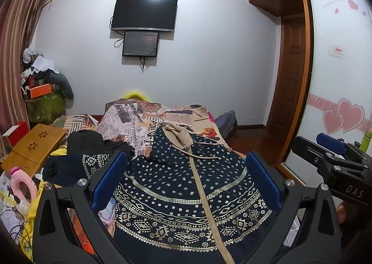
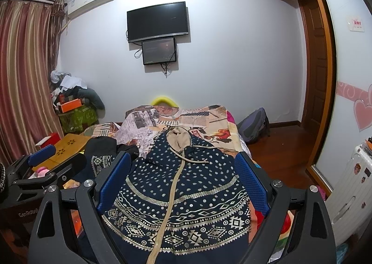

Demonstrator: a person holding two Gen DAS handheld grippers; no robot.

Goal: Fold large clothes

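A dark navy hooded jacket (image 1: 186, 184) with a pale dot and diamond print lies flat on the bed (image 1: 130, 122), its front side up; the beige zipper (image 1: 200, 194) runs down the middle and the beige-lined hood (image 1: 179, 133) points away toward the far wall, with a drawstring (image 1: 202, 155) lying across the chest; one sleeve (image 1: 76, 166) stretches to the left, beside a heap of black clothes (image 1: 93, 140). The left gripper (image 1: 186, 180) is above the lower part of the jacket with its blue pads (image 1: 109, 177) spread wide, one near each side of the garment, holding nothing; whether they touch the cloth I cannot tell. The right gripper (image 2: 183, 182) is just beside it in the same posture, jaws released and wide apart, nothing between them but the jacket below. The bed carries a cover with newspaper print; a wooden lap table (image 1: 34, 145) sits at its left side; on the wall hang a television (image 1: 144, 13) and a smaller screen (image 1: 140, 44) under it.
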